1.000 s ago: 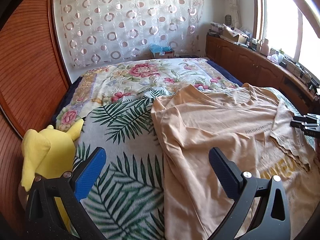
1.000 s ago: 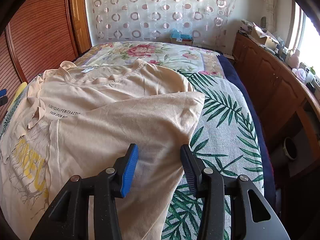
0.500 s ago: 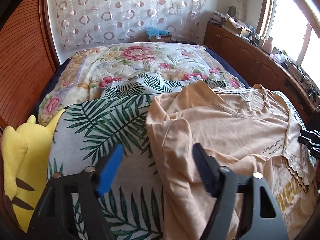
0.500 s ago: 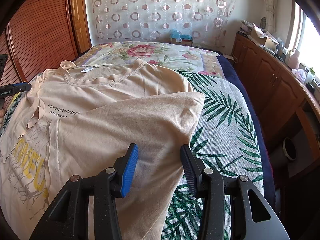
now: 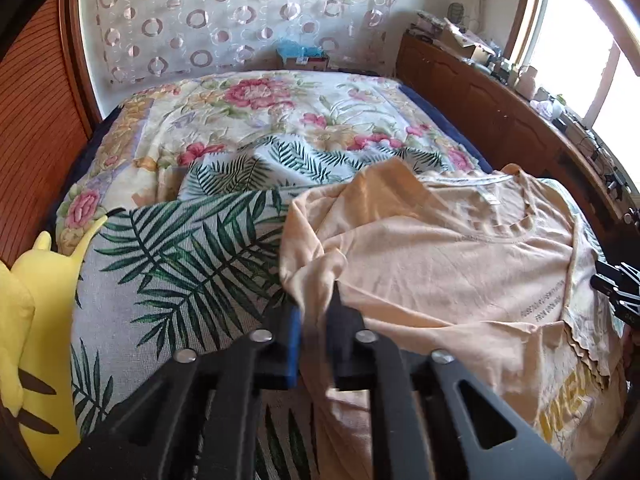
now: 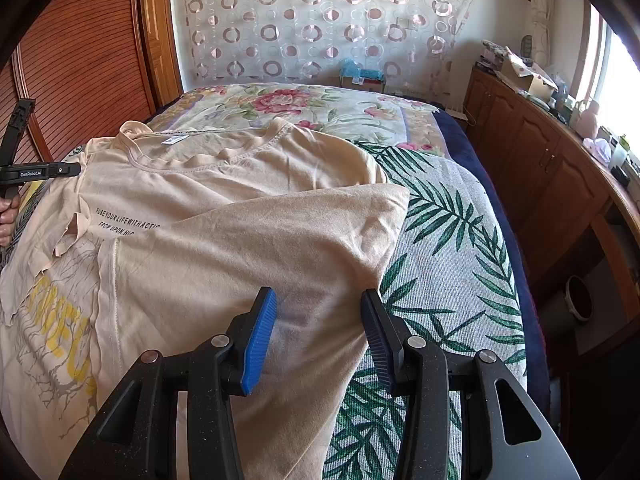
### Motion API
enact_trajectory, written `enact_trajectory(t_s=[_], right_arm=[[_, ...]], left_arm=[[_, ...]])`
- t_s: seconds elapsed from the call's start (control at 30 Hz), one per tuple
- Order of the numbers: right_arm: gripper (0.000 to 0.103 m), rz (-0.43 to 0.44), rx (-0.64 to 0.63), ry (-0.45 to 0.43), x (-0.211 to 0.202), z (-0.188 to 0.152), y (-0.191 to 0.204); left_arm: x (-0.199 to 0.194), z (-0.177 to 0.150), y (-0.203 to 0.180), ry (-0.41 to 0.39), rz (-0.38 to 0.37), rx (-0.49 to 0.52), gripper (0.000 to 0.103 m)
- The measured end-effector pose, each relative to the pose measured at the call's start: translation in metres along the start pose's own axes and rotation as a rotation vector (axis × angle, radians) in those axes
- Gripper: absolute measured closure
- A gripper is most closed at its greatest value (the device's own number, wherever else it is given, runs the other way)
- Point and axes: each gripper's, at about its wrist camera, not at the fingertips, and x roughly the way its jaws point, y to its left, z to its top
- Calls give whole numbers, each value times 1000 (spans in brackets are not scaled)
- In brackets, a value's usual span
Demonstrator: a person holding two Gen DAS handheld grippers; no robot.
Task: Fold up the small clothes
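Left tongs (image 5: 316,320) have just been closing and now pinch the near side edge of the peach T-shirt (image 5: 440,264); right tongs (image 6: 318,332) hang parted over its folded-in side, pads clear of the cloth; the shirt lies spread on the bed (image 6: 448,248), a yellow plush toy (image 5: 36,320) beside it

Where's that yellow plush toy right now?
In the left wrist view, the yellow plush toy sits at the far left edge, on the palm-leaf blanket beside the wooden slatted wall.
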Motion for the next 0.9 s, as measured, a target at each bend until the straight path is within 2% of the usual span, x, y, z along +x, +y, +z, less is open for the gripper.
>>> enact_trajectory(t_s=[0.1,0.3,0.5,0.73,0.9], right_arm=[[57,0,0,0,0,0,0],[57,-2,-3,0,0,0,0],[57,-3,-2,1,0,0,0],[57,-14,-6,2,0,0,1],[53,-7,3,3,0,1,-2]], left_arm=[[-13,4,4,-44,57,-22,93],[-22,11,14,-76,47,-51,93],[-34,7,6,-110,24,-33,93],[-61,-15,-15,-163,-10,-10,93],[-71,-24,-27,-185,-7,30,93]])
